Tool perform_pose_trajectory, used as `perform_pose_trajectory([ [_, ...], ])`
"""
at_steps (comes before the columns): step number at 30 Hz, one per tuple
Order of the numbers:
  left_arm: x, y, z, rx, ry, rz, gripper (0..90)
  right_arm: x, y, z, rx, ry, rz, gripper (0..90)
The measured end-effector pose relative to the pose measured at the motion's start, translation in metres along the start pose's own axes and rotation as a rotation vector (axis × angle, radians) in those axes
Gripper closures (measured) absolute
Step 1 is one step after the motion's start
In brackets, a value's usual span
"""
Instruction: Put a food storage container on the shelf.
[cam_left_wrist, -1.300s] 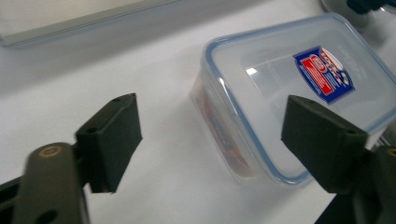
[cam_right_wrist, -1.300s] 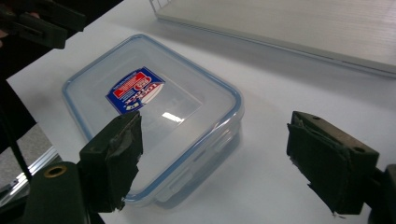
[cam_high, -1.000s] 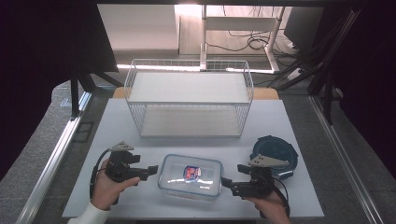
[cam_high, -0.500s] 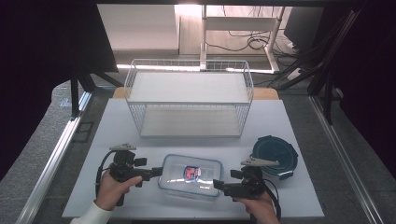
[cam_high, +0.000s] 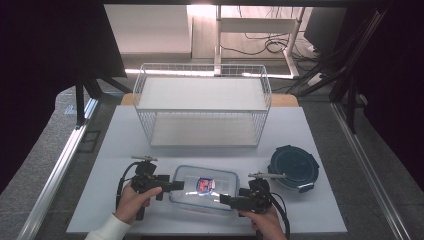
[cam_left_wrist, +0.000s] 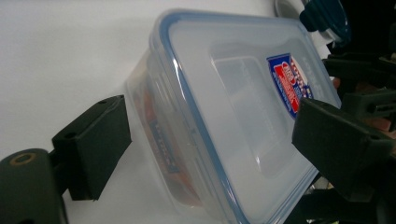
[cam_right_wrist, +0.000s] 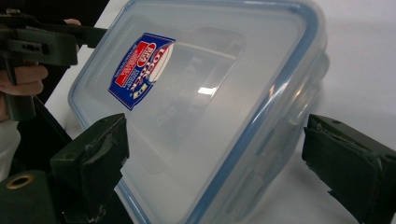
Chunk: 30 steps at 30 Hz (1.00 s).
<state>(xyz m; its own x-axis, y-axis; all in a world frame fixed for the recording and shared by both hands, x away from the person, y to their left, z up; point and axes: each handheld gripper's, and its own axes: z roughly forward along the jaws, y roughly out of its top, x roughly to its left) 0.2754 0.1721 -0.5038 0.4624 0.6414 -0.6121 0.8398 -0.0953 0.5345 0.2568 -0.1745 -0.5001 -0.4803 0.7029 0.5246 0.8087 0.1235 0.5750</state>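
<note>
A clear rectangular container (cam_high: 204, 187) with a blue-rimmed lid and a red-and-blue sticker lies at the front middle of the white table (cam_high: 125, 145). My left gripper (cam_high: 172, 186) is at its left end and my right gripper (cam_high: 227, 200) at its right front corner. In the left gripper view the container (cam_left_wrist: 224, 107) sits between the spread jaws of the open left gripper (cam_left_wrist: 217, 147). The right gripper view shows the container (cam_right_wrist: 201, 93) inside the wide gap of the open right gripper (cam_right_wrist: 222, 163). I cannot see either gripper clamped on it.
A white wire basket (cam_high: 202, 105) with two shelves stands behind the container, across the table's back half. A dark blue round lidded container (cam_high: 293, 167) rests at the right. The other gripper shows far off in each gripper view.
Both grippers have closed in on the container: the left moved right, the right moved left and forward. The container has stayed in place.
</note>
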Motion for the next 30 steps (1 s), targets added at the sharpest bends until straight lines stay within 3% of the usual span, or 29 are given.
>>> perform_pose_trajectory([
  [3, 0.003, -0.001, 0.002, 0.022, -0.036, -0.014, 13.0, -0.002, -0.001, 0.004, 0.008, 0.025, 0.034, 8.1],
  [8, 0.006, -0.003, 0.006, 0.061, -0.058, -0.018, 18.4, -0.007, -0.001, 0.007, 0.007, 0.038, 0.058, 9.9],
  [14, 0.008, -0.005, 0.011, 0.07, -0.09, -0.048, 21.3, -0.011, -0.001, 0.008, 0.02, 0.059, 0.107, 10.0],
  [17, 0.007, -0.004, 0.008, 0.047, -0.069, -0.053, 27.2, -0.01, -0.001, 0.005, 0.023, 0.05, 0.114, 14.3],
  [22, 0.009, -0.005, 0.005, 0.051, -0.085, -0.076, 31.9, -0.014, -0.001, -0.005, -0.006, 0.069, 0.129, 29.6],
  [27, 0.004, -0.007, 0.001, 0.031, -0.064, -0.082, 34.0, -0.018, -0.003, -0.008, -0.023, 0.102, 0.173, 36.0],
  [30, -0.001, -0.01, -0.002, 0.002, -0.042, -0.086, 36.5, -0.016, -0.003, -0.011, -0.036, 0.1, 0.164, 38.5],
])
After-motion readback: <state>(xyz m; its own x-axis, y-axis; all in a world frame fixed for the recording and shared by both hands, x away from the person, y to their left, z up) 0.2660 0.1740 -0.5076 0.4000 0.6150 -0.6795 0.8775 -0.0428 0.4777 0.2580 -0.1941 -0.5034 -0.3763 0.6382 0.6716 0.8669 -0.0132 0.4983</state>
